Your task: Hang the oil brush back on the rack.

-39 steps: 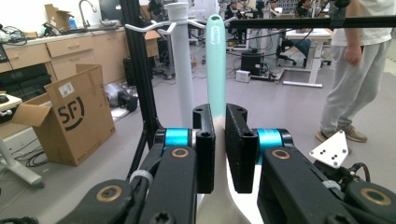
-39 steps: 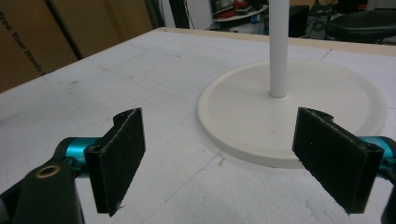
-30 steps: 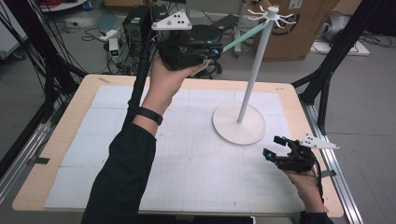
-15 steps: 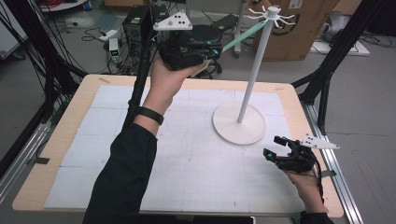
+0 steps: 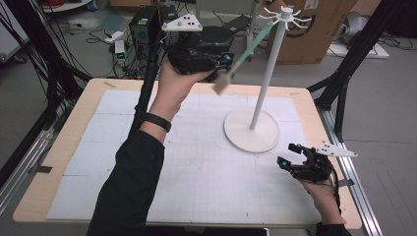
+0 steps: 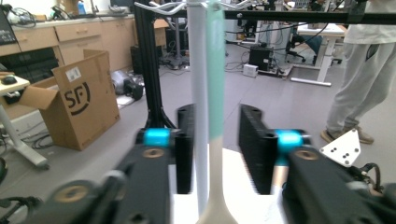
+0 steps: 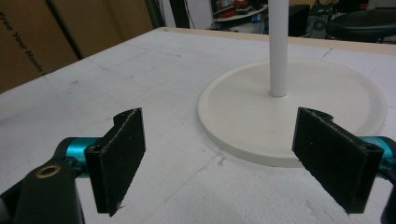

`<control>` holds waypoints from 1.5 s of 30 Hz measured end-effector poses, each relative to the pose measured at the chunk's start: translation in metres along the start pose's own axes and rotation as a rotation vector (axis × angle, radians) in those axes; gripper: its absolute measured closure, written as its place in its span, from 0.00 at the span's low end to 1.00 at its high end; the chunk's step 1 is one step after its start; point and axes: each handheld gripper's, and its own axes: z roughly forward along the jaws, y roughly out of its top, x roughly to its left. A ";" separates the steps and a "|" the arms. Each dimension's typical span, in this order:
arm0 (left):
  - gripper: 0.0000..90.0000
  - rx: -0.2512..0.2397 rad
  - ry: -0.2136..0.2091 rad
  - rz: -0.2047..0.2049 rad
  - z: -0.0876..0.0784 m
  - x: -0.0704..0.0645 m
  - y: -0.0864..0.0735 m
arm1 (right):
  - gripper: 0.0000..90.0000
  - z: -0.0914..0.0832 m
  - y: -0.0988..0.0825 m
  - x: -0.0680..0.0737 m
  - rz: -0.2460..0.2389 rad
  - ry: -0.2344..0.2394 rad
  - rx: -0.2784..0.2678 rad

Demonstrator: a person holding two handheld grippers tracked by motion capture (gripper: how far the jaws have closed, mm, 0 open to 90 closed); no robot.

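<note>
Spatula (image 5: 244, 55) now hangs from rack (image 5: 268, 73), freed; left tongs (image 5: 222, 59) parted around it, right tongs (image 5: 288, 155) released over bench (image 5: 74, 123).

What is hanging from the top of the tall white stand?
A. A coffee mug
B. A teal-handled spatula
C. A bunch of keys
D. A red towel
B: a teal-handled spatula slants down from the hooks atop the stand, its pale blade near the left tongs.
</note>
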 end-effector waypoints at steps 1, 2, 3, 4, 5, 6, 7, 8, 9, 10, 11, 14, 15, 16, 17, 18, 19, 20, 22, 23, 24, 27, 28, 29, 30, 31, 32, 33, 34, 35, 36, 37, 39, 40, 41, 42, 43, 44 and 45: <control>0.62 0.013 0.005 -0.001 -0.001 0.001 -0.001 | 0.18 0.000 0.000 0.000 -0.003 -0.001 0.002; 0.58 0.017 0.005 -0.004 -0.002 0.001 -0.002 | 0.18 0.000 0.000 0.000 -0.004 0.000 0.001; 0.55 0.011 0.011 0.002 -0.004 0.000 -0.005 | 0.18 0.000 0.000 0.000 -0.004 -0.001 0.001; 0.53 0.004 0.017 0.007 -0.007 0.000 -0.008 | 0.18 0.001 0.000 0.000 -0.006 -0.001 0.001; 0.50 -0.005 0.024 -0.001 -0.011 0.001 -0.012 | 0.18 0.001 0.000 0.000 -0.006 -0.001 0.001; 0.47 -0.002 0.020 -0.011 -0.014 0.003 -0.016 | 0.18 0.001 0.000 0.000 -0.008 -0.002 0.001; 0.45 0.007 0.023 -0.016 -0.018 0.005 -0.021 | 0.18 0.001 0.000 0.000 -0.007 -0.001 0.003; 0.43 0.014 0.028 -0.016 -0.023 0.006 -0.026 | 0.18 0.001 0.000 0.000 -0.006 -0.002 0.003; 0.41 0.019 0.026 -0.020 -0.028 0.008 -0.031 | 0.18 0.001 0.000 0.000 -0.008 -0.001 0.002; 0.40 0.016 0.027 -0.028 -0.034 0.009 -0.037 | 0.18 0.001 0.000 0.000 -0.006 -0.002 0.003; 0.39 0.012 0.031 -0.030 -0.040 0.011 -0.043 | 0.18 0.001 0.000 0.000 -0.007 -0.002 0.005; 0.35 0.005 0.035 -0.040 -0.059 0.015 -0.061 | 0.18 0.002 0.000 0.000 -0.006 -0.003 0.007; 0.33 0.010 0.040 -0.039 -0.066 0.016 -0.068 | 0.18 0.002 0.000 0.000 -0.006 -0.005 0.008; 0.31 0.012 0.043 -0.039 -0.073 0.017 -0.074 | 0.18 0.002 0.000 0.000 -0.007 -0.005 0.010; 0.30 0.011 0.047 -0.042 -0.079 0.018 -0.080 | 0.18 0.002 -0.001 0.000 -0.009 -0.006 0.012; 0.29 0.010 0.054 -0.042 -0.086 0.019 -0.086 | 0.18 0.002 -0.001 0.000 -0.004 -0.005 0.014; 0.28 0.011 0.063 -0.042 -0.093 0.020 -0.093 | 0.18 0.003 -0.001 0.000 -0.004 -0.006 0.014; 0.26 0.010 0.067 -0.043 -0.099 0.020 -0.099 | 0.18 0.003 -0.001 -0.001 -0.008 -0.008 0.018; 0.24 0.021 0.079 -0.037 -0.112 0.020 -0.112 | 0.18 0.004 -0.001 -0.001 -0.007 -0.008 0.019; 0.24 0.027 0.091 -0.038 -0.118 0.019 -0.118 | 0.18 0.004 -0.001 -0.001 -0.004 -0.009 0.021; 0.23 0.033 0.097 -0.037 -0.124 0.019 -0.124 | 0.18 0.004 -0.001 -0.001 -0.005 -0.010 0.022; 0.21 0.028 0.112 -0.045 -0.140 0.016 -0.143 | 0.18 0.005 -0.001 -0.001 -0.004 -0.012 0.026; 0.21 0.024 0.113 -0.050 -0.145 0.016 -0.150 | 0.18 0.005 -0.002 -0.001 -0.006 -0.012 0.029; 0.21 0.026 0.109 -0.057 -0.150 0.016 -0.156 | 0.18 0.005 -0.002 -0.001 -0.003 -0.014 0.029; 0.21 0.036 0.112 -0.061 -0.154 0.015 -0.162 | 0.18 0.006 -0.002 -0.001 -0.006 -0.015 0.031; 0.21 0.042 0.113 -0.065 -0.158 0.014 -0.168 | 0.18 0.006 -0.002 -0.001 -0.004 -0.014 0.034; 0.20 0.043 0.110 -0.068 -0.162 0.014 -0.174 | 0.18 0.006 -0.002 -0.001 -0.005 -0.015 0.035; 0.20 0.050 0.114 -0.069 -0.165 0.012 -0.180 | 0.18 0.006 -0.002 -0.001 -0.006 -0.018 0.036; 0.20 0.059 0.118 -0.068 -0.168 0.011 -0.186 | 0.18 0.007 -0.003 -0.001 -0.004 -0.017 0.036; 0.20 0.069 0.115 -0.069 -0.171 0.010 -0.192 | 0.18 0.007 -0.003 -0.001 -0.003 -0.018 0.042; 0.19 0.070 0.113 -0.068 -0.174 0.010 -0.198 | 0.18 0.007 -0.003 -0.001 -0.002 -0.021 0.042; 0.19 0.073 0.114 -0.072 -0.177 0.008 -0.203 | 0.18 0.007 -0.003 -0.001 -0.004 -0.021 0.044; 0.19 0.089 0.126 -0.065 -0.182 0.006 -0.213 | 0.18 0.007 -0.004 -0.001 -0.001 -0.021 0.049; 0.19 0.081 0.122 -0.074 -0.185 0.005 -0.218 | 0.18 0.008 -0.004 -0.001 -0.002 -0.023 0.049; 0.19 0.087 0.120 -0.078 -0.187 0.005 -0.223 | 0.18 0.007 -0.004 -0.001 -0.002 -0.024 0.052; 0.19 0.083 0.128 -0.080 -0.189 0.004 -0.228 | 0.18 0.007 -0.004 -0.002 -0.002 -0.026 0.052; 0.19 0.078 0.129 -0.086 -0.191 0.004 -0.232 | 0.18 0.007 -0.004 -0.002 -0.002 -0.026 0.052; 0.19 0.082 0.132 -0.090 -0.193 0.004 -0.237 | 0.18 0.007 -0.004 -0.002 0.000 -0.026 0.053; 0.19 0.088 0.138 -0.094 -0.194 0.004 -0.240 | 0.18 0.007 -0.005 -0.002 0.000 -0.026 0.054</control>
